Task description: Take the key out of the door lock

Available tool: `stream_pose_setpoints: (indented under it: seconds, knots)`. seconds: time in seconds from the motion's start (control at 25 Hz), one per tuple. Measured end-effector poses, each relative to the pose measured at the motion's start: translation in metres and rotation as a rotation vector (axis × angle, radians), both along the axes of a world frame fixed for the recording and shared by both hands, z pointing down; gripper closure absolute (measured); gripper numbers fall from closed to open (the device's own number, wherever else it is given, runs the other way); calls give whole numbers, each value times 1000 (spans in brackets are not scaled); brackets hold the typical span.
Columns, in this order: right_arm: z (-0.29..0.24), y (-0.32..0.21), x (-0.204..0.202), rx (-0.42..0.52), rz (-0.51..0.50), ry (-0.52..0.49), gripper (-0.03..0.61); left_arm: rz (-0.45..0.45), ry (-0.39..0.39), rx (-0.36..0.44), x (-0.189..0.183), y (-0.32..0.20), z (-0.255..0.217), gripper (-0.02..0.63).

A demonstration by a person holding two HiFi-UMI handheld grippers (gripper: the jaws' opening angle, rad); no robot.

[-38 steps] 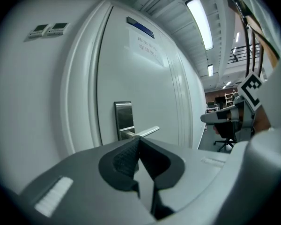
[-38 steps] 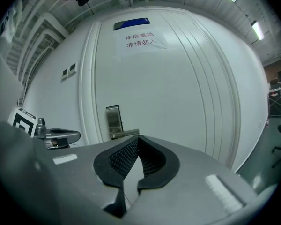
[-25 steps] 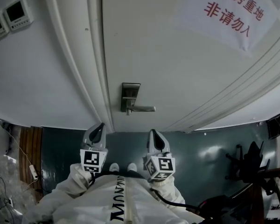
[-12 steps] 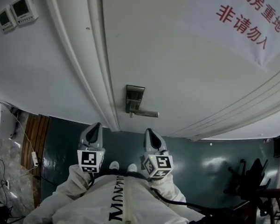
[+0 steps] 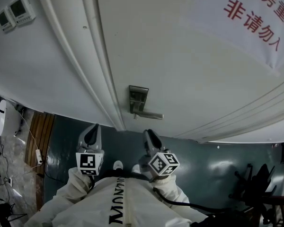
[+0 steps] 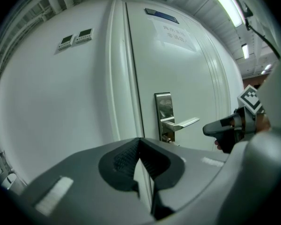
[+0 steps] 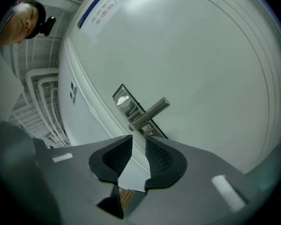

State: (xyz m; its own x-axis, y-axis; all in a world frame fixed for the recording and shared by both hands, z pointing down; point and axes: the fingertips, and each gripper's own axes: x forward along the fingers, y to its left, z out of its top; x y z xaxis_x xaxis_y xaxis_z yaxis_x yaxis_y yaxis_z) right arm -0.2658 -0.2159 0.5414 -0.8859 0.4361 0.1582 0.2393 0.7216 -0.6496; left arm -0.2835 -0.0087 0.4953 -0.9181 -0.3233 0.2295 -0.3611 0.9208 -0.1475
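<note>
Nothing is taken out yet: the key point(image 7: 150, 134) (it seems to sit in the door lock point(image 7: 123, 99) under the handle point(image 7: 151, 111)) is ahead of the right gripper point(image 7: 138, 143), whose fingers have just been opening around nothing, while the left gripper point(image 6: 139, 142) has its fingers together, empty.

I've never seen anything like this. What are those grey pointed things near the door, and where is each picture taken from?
No robot here: a person in a white suit holds a two-jaw gripper in each hand. The head view comes from a camera on their head, looking down at a white door with a handle. The other two come from cameras riding on the grippers. The left gripper is shut and empty. The right gripper has just been opening its jaws, nothing between them, facing the lock plate.
</note>
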Motion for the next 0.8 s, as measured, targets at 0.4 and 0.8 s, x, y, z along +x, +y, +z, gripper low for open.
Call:
stream_pose_setpoints:
  seconds: [0.4,0.8]
  knots:
    - [31,20,-25,-585,-45,116,456,-47,14,-29,5,24,-1,614]
    - [73,21,-62,-816,41,235,456,-84,21,-43,6,43,2,614]
